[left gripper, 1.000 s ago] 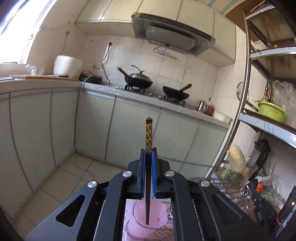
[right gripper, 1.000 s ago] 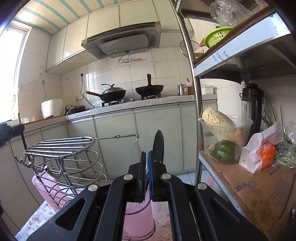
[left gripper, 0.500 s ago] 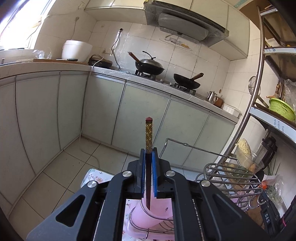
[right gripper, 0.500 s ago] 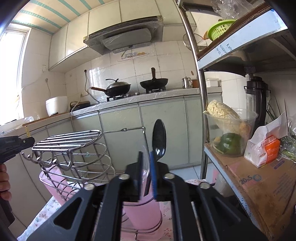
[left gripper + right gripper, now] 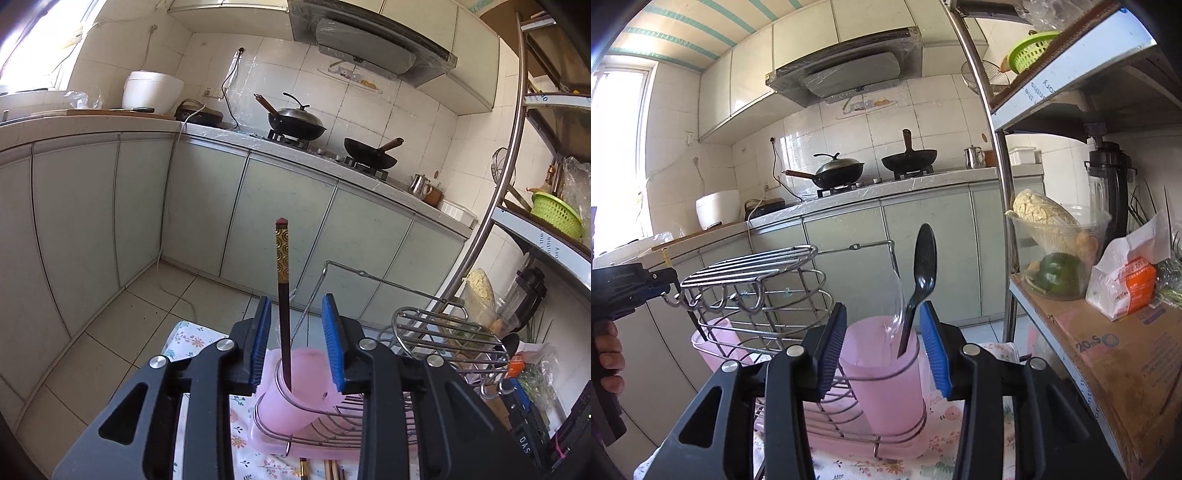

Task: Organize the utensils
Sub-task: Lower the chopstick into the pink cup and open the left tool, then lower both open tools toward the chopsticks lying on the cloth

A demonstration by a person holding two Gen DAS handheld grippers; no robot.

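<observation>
In the left wrist view my left gripper is open. A dark chopstick with a gold patterned top stands between its fingers with its lower end inside a pink cup held in a wire rack. In the right wrist view my right gripper is open. A black spoon stands bowl-up in another pink cup of the same rack, leaning right, free of the pads.
More chopsticks lie on the floral cloth below the rack. A steel shelf post and a cardboard-lined shelf with food stand at the right. The left gripper and a hand show at the left edge.
Both grippers opened. The left let go of the chopstick and the right let go of the spoon; each now stands in its pink cup. Both cameras tilted downward.
</observation>
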